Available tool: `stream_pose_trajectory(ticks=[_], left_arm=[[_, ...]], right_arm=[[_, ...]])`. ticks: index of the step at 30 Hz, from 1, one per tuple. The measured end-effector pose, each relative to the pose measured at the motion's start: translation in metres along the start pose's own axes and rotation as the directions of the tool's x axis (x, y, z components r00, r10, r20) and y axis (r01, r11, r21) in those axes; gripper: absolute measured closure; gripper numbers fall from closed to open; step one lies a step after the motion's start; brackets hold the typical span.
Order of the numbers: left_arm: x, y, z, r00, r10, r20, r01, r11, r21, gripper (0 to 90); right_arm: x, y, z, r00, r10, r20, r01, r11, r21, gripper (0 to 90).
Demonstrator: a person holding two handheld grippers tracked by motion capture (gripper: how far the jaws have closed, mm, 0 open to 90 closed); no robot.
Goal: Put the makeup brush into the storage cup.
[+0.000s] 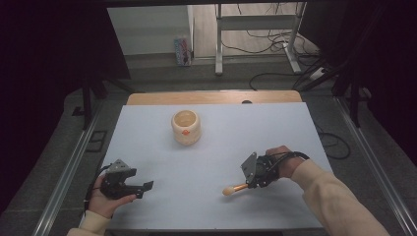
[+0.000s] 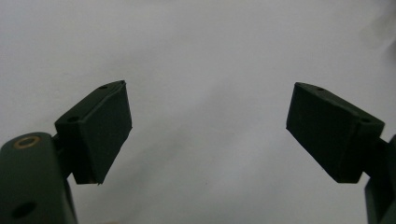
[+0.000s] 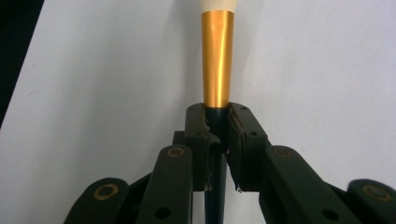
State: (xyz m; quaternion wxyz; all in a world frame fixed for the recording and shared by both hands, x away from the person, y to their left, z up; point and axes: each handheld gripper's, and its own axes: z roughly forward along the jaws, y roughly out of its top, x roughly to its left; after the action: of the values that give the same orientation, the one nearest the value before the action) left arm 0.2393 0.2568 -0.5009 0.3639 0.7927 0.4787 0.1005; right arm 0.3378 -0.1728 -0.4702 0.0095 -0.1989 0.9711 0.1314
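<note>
The right gripper (image 1: pixel 247 185) is clamped on a makeup brush with a dark handle, gold metal ferrule and pale bristle head (image 1: pixel 235 188), near the front right part of the white table (image 1: pixel 275 123); in the right gripper view the jaws pinch the dark handle (image 3: pixel 216 135) just behind the ferrule, so the hold sits close to the head and the long tail of the handle runs back between the linkages. The brush lies roughly level, head pointing towards the table's middle. The left gripper (image 1: pixel 142 189) rests near the front left corner, jaws spread wide with nothing between them. A cream, rounded ceramic cup with a small orange mark (image 1: pixel 186 127) stands upright towards the back edge, well apart from both grippers, and looks like the likely destination.

The handle is thin, round and smooth, so it could swivel or slip between the pads if the wrist turns quickly; a tilted brush might then strike the cup's rim instead of entering; a hard knock could tip or shove the light cup, since the left gripper is not steadying it.
</note>
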Motion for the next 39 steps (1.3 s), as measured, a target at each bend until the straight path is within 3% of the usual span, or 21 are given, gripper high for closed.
stream_pose_trajectory(ticks=[11, 19, 29, 35, 39], left_arm=[[0.000, 0.000, 0.000, 1.0000, -0.002, -0.002, 0.002, 1.0000, 0.000, 14.9], [0.001, 0.000, 0.000, 1.0000, -0.002, -0.002, 0.002, 1.0000, 0.000, 14.9], [0.001, 0.000, 0.000, 1.0000, -0.002, -0.002, 0.002, 1.0000, -0.001, 14.9], [0.000, 0.000, -0.001, 1.0000, -0.001, -0.003, 0.001, 1.0000, -0.002, 14.9], [0.000, 0.000, 0.000, 1.0000, -0.002, -0.003, 0.002, 1.0000, -0.001, 14.9]], right_arm=[[-0.001, -0.001, -0.017, 0.9961, 0.043, 0.077, -0.041, 0.999, -0.032, 78.9], [-0.002, -0.003, -0.028, 0.9917, 0.075, 0.104, -0.068, 0.995, -0.077, 79.0], [-0.004, -0.005, -0.044, 0.9724, 0.140, 0.186, -0.116, 0.984, -0.138, 78.9], [-0.007, -0.006, -0.045, 0.9625, 0.169, 0.212, -0.134, 0.976, -0.170, 78.9], [-0.008, -0.007, -0.046, 0.9566, 0.199, 0.212, -0.155, 0.966, -0.207, 78.9]])
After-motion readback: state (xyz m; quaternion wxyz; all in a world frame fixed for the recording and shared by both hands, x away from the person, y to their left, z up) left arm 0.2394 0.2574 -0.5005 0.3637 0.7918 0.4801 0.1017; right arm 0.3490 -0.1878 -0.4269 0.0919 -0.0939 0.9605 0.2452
